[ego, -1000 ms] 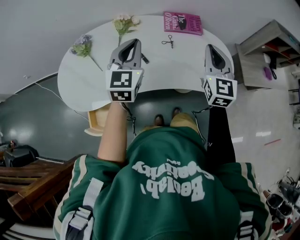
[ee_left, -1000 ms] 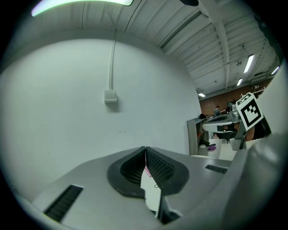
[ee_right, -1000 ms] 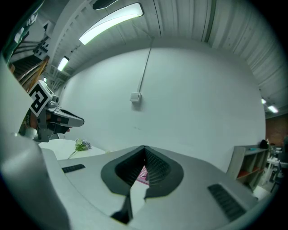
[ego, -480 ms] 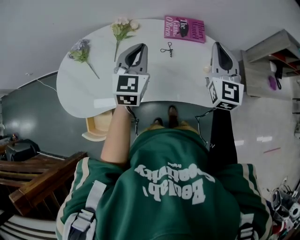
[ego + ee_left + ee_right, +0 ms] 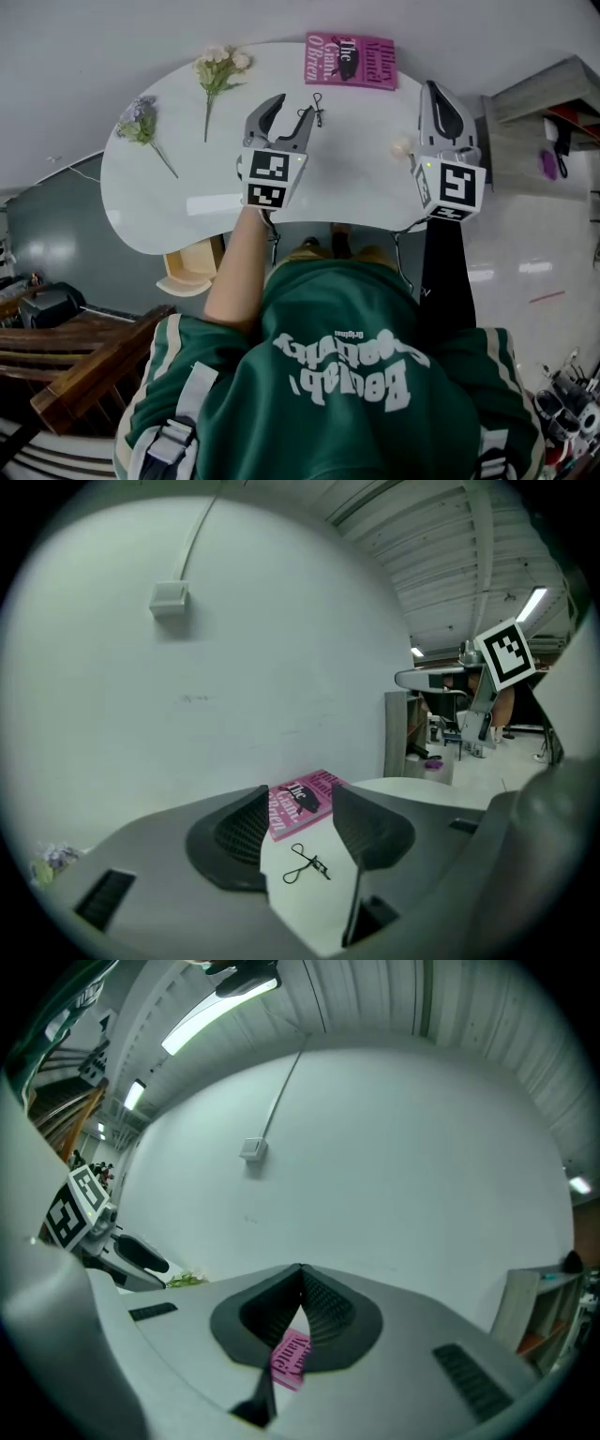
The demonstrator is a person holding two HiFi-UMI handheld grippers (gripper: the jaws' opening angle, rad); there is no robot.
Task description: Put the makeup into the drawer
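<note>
Two flower sprigs lie on the tabletop (image 5: 187, 178): one white sprig (image 5: 217, 64) and one purple sprig (image 5: 138, 120). There is one pink book (image 5: 349, 60) and one eyelash curler (image 5: 317, 106).

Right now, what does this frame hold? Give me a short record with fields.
Table: white, rounded
On it: pink book, eyelash curler, two flower sprigs
Drawer: light wood, sticking out under the table's near edge
Left gripper: open, jaws just been opening, nothing between them, aimed at the eyelash curler
Right gripper: shut, empty
</note>
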